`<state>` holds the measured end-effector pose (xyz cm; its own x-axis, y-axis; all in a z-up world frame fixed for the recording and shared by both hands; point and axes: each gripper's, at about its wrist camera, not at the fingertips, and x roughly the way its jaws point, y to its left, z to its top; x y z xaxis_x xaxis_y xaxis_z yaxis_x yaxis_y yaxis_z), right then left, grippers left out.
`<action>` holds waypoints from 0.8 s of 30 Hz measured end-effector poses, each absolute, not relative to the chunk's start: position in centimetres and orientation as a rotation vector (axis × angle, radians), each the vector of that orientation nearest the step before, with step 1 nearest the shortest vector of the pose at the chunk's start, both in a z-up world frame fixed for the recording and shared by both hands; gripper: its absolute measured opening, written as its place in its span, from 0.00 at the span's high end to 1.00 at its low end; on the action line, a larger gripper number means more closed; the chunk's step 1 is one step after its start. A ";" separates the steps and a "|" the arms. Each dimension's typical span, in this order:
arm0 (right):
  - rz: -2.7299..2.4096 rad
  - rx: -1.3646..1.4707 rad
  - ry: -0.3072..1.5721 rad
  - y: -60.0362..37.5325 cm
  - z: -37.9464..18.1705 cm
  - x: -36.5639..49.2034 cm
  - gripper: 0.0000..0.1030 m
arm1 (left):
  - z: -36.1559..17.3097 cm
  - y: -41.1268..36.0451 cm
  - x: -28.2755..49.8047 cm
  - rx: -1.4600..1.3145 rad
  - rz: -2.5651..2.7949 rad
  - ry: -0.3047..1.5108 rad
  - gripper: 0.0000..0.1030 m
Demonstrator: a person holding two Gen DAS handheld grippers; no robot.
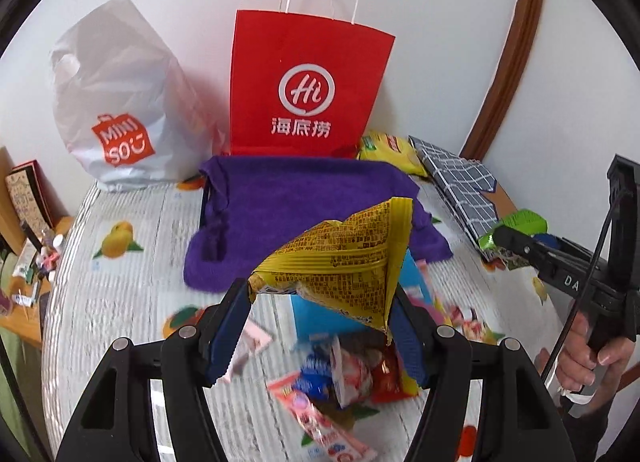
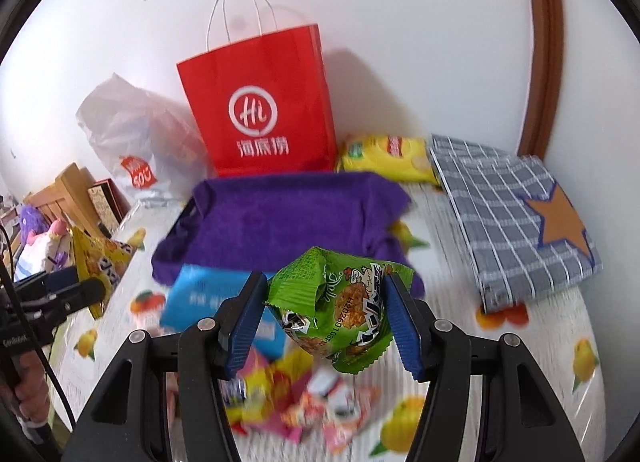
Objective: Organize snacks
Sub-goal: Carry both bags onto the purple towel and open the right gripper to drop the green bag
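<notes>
My left gripper (image 1: 320,302) is shut on a yellow snack packet (image 1: 340,262), held up above a pile of small snacks (image 1: 340,378) on the table. My right gripper (image 2: 324,322) is shut on a green snack packet (image 2: 340,306), also lifted over the snack pile (image 2: 296,402). A purple cloth tray (image 1: 304,205) (image 2: 280,217) lies just beyond both packets. In the left wrist view the right gripper (image 1: 504,236) shows at the right edge with the green packet (image 1: 520,223). The left gripper (image 2: 98,288) with the yellow packet (image 2: 100,262) appears at the left of the right wrist view.
A blue box (image 2: 216,302) lies by the snacks. A red paper bag (image 1: 308,89) (image 2: 264,109) and a white plastic bag (image 1: 120,101) stand against the wall. A yellow chips bag (image 2: 384,155) and a grey checked pouch (image 2: 516,213) lie at the right. Wooden shelves (image 2: 64,193) stand left.
</notes>
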<state>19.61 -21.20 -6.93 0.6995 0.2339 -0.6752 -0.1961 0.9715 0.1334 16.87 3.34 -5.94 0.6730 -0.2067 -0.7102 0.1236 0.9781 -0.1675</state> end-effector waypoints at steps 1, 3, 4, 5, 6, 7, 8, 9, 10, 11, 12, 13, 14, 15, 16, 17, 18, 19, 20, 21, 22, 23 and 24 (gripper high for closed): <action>0.242 0.051 0.757 -21.0 -6.6 20.3 0.43 | -5.7 3.5 17.6 -0.105 -0.181 0.810 0.37; 0.245 0.046 0.748 -20.5 -6.2 21.7 0.42 | -5.2 3.6 18.7 -0.100 -0.177 0.806 0.37; 0.247 0.043 0.743 -20.3 -5.9 22.4 0.42 | -5.0 3.8 19.5 -0.096 -0.172 0.803 0.37; 0.249 0.039 0.740 -20.0 -5.8 23.3 0.42 | -4.8 3.9 19.9 -0.095 -0.170 0.802 0.37; 0.250 0.037 0.738 -19.8 -5.7 23.9 0.43 | -4.6 4.0 20.5 -0.094 -0.168 0.801 0.37; 0.252 0.035 0.735 -19.6 -5.6 24.6 0.43 | -4.5 4.1 21.2 -0.092 -0.167 0.798 0.37; 0.256 0.035 0.733 -19.4 -5.6 25.3 0.42 | -4.4 4.2 21.6 -0.091 -0.166 0.797 0.37; 0.258 0.034 0.733 -19.2 -5.6 25.9 0.42 | -4.3 4.3 22.2 -0.090 -0.163 0.796 0.37; 0.260 0.034 0.731 -19.0 -5.5 26.7 0.42 | -4.2 4.4 22.8 -0.088 -0.161 0.796 0.37; 0.260 0.035 0.730 -18.9 -5.6 27.2 0.42 | -4.2 4.5 23.4 -0.087 -0.160 0.795 0.37; 0.261 0.034 0.731 -18.7 -5.6 27.8 0.42 | -4.2 4.6 24.0 -0.085 -0.158 0.794 0.37; 0.261 0.033 0.734 -18.6 -5.7 28.4 0.42 | -4.2 4.6 24.4 -0.085 -0.157 0.794 0.37; 0.261 0.031 0.738 -18.4 -5.9 29.1 0.42 | -4.3 4.7 25.0 -0.085 -0.154 0.794 0.37; 0.262 0.029 0.741 -18.3 -6.0 29.6 0.42 | -4.4 4.8 25.4 -0.085 -0.153 0.795 0.37; 0.263 0.027 0.743 -18.2 -6.2 30.0 0.42 | -4.5 4.9 25.9 -0.087 -0.149 0.795 0.37; 0.265 0.022 0.745 -18.0 -6.4 30.5 0.42 | -4.7 5.1 26.5 -0.091 -0.145 0.798 0.37; 0.265 0.017 0.747 -17.9 -6.5 30.9 0.43 | -4.9 5.2 26.9 -0.094 -0.142 0.803 0.37; 0.265 0.013 0.749 -17.8 -6.7 31.4 0.42 | -5.2 5.4 27.5 -0.099 -0.142 0.811 0.37; 0.262 0.008 0.753 -17.7 -7.0 31.9 0.42 | -5.5 5.4 27.9 -0.100 -0.142 0.817 0.37; 0.260 0.005 0.759 -17.7 -7.3 32.4 0.42 | -5.8 5.5 28.4 -0.101 -0.141 0.823 0.37; 0.259 0.004 0.764 -17.7 -7.5 32.8 0.42 | -6.1 5.7 28.9 -0.103 -0.140 0.829 0.37; 0.257 0.002 0.769 -17.7 -7.8 33.3 0.43 | -6.4 5.7 29.4 -0.103 -0.139 0.837 0.37; 0.253 -0.001 0.775 -17.7 -8.1 33.7 0.43 | -6.8 5.9 30.0 -0.106 -0.138 0.847 0.37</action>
